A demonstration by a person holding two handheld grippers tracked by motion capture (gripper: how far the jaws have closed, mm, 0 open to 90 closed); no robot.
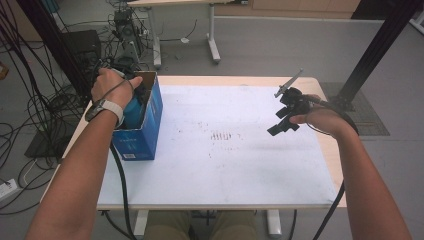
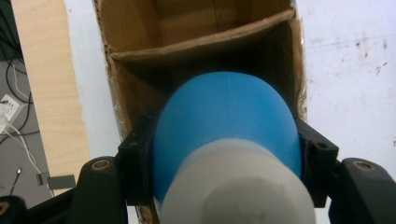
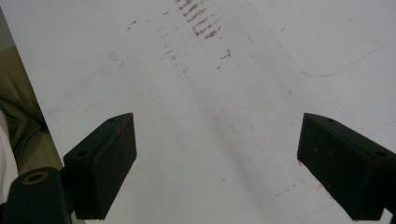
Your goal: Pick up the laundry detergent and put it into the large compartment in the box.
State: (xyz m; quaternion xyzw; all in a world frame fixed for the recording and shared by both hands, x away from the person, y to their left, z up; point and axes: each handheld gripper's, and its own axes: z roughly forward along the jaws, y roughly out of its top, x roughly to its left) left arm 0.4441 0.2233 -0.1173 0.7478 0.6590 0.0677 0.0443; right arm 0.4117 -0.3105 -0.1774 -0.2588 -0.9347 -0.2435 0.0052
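– Blue bottle, white cap toward the camera?
– Yes, clamped in the left gripper, its long axis pointing ahead into the cardboard box. Right gripper gapes, empty.

Both forearms in from six o'clock – one gripper clamped, one spread.

Left gripper at ten o'clock, pointed down, jaws closed on something, left hand wrapped over it, watch on wrist. Right gripper at three o'clock – jaws wide apart, nothing between, right hand behind.
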